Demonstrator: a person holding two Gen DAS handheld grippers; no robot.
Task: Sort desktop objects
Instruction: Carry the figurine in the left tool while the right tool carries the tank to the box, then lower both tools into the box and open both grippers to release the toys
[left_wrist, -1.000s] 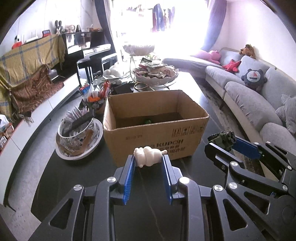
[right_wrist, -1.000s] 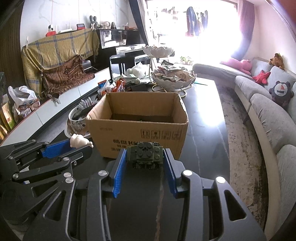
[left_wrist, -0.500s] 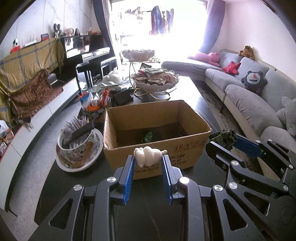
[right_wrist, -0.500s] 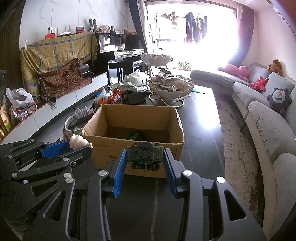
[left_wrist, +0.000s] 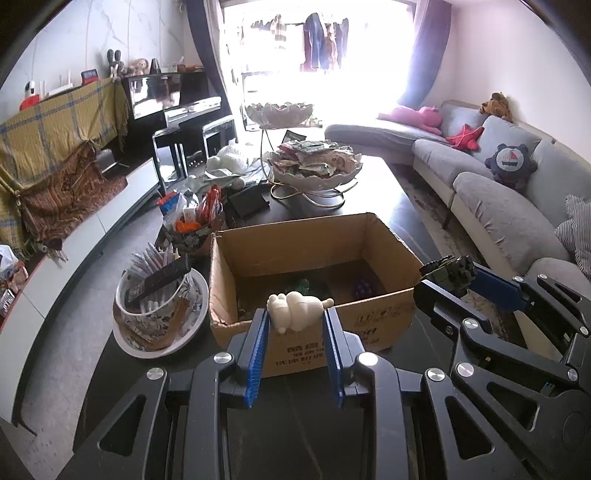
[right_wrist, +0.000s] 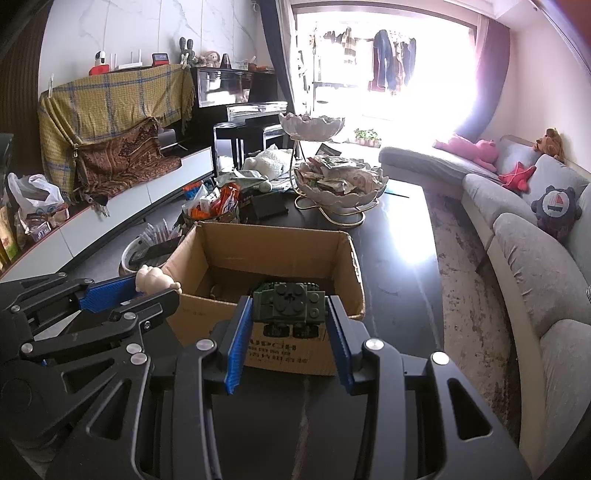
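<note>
A long dark glossy coffee table (left_wrist: 373, 177) runs up the middle of both views, with a grey fabric sofa (left_wrist: 498, 218) down the right side. An open brown cardboard box (left_wrist: 314, 254) stands on the table at frame centre; small items lie on its floor, a green one and a purple one among them, too dim to identify. A white patterned bowl of sachets on a plate (left_wrist: 155, 306) sits to the left of the box, close beside it. A white two-tier dish on a gold wire stand (left_wrist: 314, 173), its lower tier heaped with packets, stands beyond the box. The left gripper (left_wrist: 297, 323), at lower centre of the left wrist view, holds a small cream-white plastic figurine (left_wrist: 295, 308) lying sideways between its blue pads, jaws narrow and clamped on it, just short of the box's near wall. The right gripper (right_wrist: 290, 314), at lower centre of the right wrist view, grips a dark green brick-built toy tank (right_wrist: 290, 304) between its blue pads, jaws moderately apart and closed on it, at the box's near rim.
</note>
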